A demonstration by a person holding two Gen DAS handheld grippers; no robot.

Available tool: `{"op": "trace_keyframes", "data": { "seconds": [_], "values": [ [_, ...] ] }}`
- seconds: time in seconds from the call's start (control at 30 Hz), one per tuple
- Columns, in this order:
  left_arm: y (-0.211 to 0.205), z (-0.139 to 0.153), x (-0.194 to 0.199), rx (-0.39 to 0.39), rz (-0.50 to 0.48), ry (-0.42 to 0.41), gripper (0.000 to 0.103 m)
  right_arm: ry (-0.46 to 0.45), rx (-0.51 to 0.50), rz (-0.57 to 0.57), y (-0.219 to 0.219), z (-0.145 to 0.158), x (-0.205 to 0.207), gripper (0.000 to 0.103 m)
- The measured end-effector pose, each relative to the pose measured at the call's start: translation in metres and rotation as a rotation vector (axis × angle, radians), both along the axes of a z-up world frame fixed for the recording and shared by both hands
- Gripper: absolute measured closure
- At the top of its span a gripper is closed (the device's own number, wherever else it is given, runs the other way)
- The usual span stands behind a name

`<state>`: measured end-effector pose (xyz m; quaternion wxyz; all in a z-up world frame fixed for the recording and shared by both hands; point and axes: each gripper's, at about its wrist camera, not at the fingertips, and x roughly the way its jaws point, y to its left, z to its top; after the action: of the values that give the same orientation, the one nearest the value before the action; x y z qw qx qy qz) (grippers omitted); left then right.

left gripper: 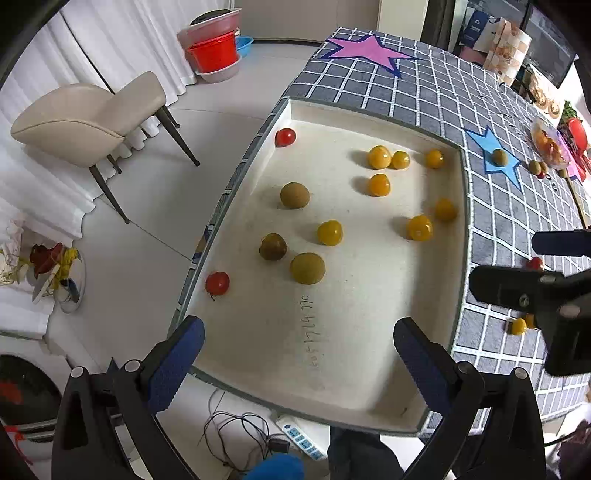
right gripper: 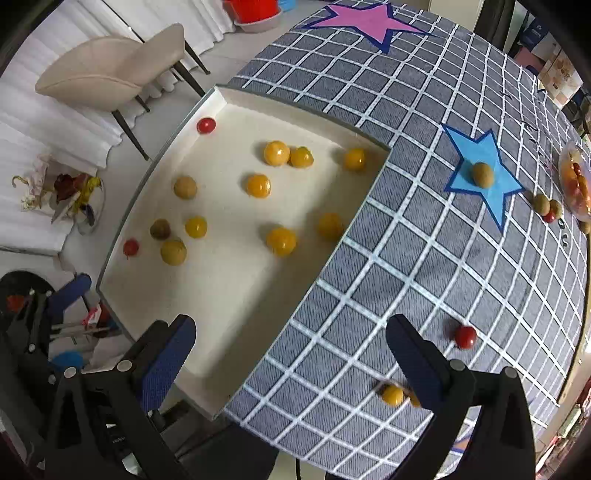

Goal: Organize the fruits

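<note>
The left gripper (left gripper: 299, 354) hangs over the near end of a shallow cream tray (left gripper: 369, 376), its blue-padded jaws spread wide with nothing between them. Ahead of it in the tray lie scattered fruits: a red tomato (left gripper: 217, 283) by the left wall just beyond the left finger, another red tomato (left gripper: 285, 137) in the far left corner, three greenish-brown fruits (left gripper: 307, 268) in the left half, and a loose spread of yellow fruits (left gripper: 419, 228) toward the right and far side. None of them touches the gripper.

The right gripper (right gripper: 291, 350) is also released and empty, hanging over the tray's right edge and the gray checked tablecloth (right gripper: 406, 229). A small yellow fruit (right gripper: 392, 395) lies on the cloth just beside the inner face of its right finger, partly hidden by it; whether they touch cannot be told. A red cherry tomato (right gripper: 465, 336) sits on the cloth just outside that finger. Farther off, a greenish fruit (right gripper: 482, 174) rests on a blue star (right gripper: 502, 192), and a pink star (right gripper: 365, 20) marks the far end of the table.
</note>
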<state>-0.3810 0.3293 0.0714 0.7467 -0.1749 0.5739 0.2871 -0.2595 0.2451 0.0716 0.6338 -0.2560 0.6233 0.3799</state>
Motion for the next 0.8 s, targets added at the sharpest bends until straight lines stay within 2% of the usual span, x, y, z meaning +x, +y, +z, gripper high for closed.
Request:
{"op": "trace_keyframes", "data": {
  "seconds": [0.27, 0.8],
  "values": [
    [-0.005, 0.017, -0.003, -0.02, -0.053, 0.001, 0.0, -0.008, 0.003, -0.035, -0.013, 0.023, -0.009, 0.0],
    [-0.015, 0.035, 0.004, -0.005, -0.137, 0.016, 0.0, 0.001, -0.051, -0.001, -0.024, 0.029, -0.02, 0.0]
  ]
}}
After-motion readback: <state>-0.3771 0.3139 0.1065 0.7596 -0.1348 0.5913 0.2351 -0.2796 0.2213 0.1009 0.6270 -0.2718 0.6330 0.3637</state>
